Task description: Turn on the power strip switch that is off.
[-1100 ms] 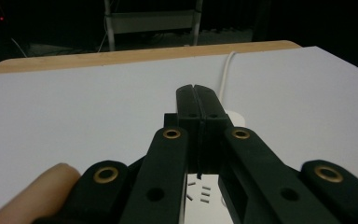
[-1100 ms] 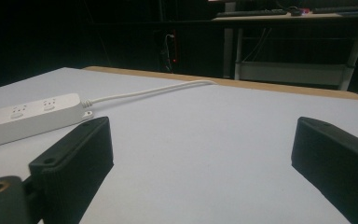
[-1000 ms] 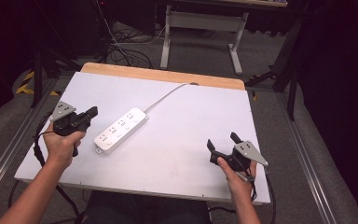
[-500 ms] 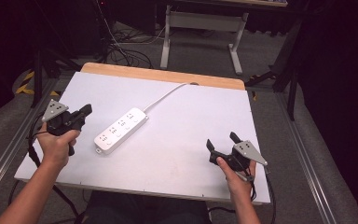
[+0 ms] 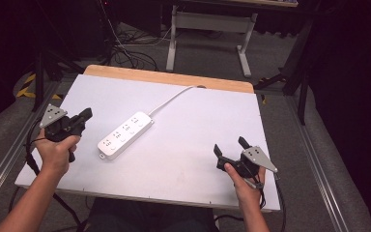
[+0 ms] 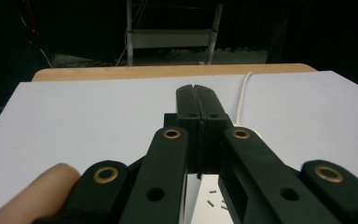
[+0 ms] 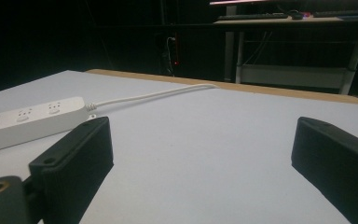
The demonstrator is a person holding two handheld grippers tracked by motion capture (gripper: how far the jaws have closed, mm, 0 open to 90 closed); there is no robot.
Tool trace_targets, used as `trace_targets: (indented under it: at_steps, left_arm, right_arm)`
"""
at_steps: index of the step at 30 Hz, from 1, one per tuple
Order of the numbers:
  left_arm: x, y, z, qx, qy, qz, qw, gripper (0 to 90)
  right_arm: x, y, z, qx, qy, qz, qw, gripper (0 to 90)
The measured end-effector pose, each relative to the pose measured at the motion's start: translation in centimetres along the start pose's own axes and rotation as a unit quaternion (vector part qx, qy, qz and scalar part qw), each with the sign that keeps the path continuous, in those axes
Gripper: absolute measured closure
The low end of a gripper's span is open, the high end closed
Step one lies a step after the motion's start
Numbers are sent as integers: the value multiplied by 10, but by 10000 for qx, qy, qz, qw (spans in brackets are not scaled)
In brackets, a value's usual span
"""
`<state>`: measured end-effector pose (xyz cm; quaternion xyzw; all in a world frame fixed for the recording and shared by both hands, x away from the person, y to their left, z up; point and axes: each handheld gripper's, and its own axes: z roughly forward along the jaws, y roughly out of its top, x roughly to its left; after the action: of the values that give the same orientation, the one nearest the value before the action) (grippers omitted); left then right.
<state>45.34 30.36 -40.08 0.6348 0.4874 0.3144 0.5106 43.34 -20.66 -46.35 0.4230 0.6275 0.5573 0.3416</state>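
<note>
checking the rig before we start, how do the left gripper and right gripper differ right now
The left gripper has its jaws shut tight together, while the right gripper has its jaws wide apart. The left gripper sits close to the white power strip; the right gripper sits well away from it. Both are black, hand-held, holding nothing, over the white table.

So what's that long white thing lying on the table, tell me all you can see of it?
It is a white power strip, plastic by the look, a long flat bar with rounded ends and three groups of socket holes along its top. It lies flat and slantwise on the white table, left of the middle. A white cable runs from its far end toward the table's wooden back edge. Nothing touches it; the left gripper, jaws shut, hangs nearby.
</note>
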Motion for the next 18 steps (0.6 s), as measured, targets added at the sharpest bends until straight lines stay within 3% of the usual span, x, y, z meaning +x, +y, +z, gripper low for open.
trace_targets:
  at_steps: [6,18]
  left_arm:
    - [1,0,-1,-50,20,-1,10000,895]
    - [4,2,-4,-174,-54,-48,9998,748]
  right_arm:
    - [1,0,1,-4,18,-9,10000,59]
    - [1,0,2,9,19,-15,10000,59]
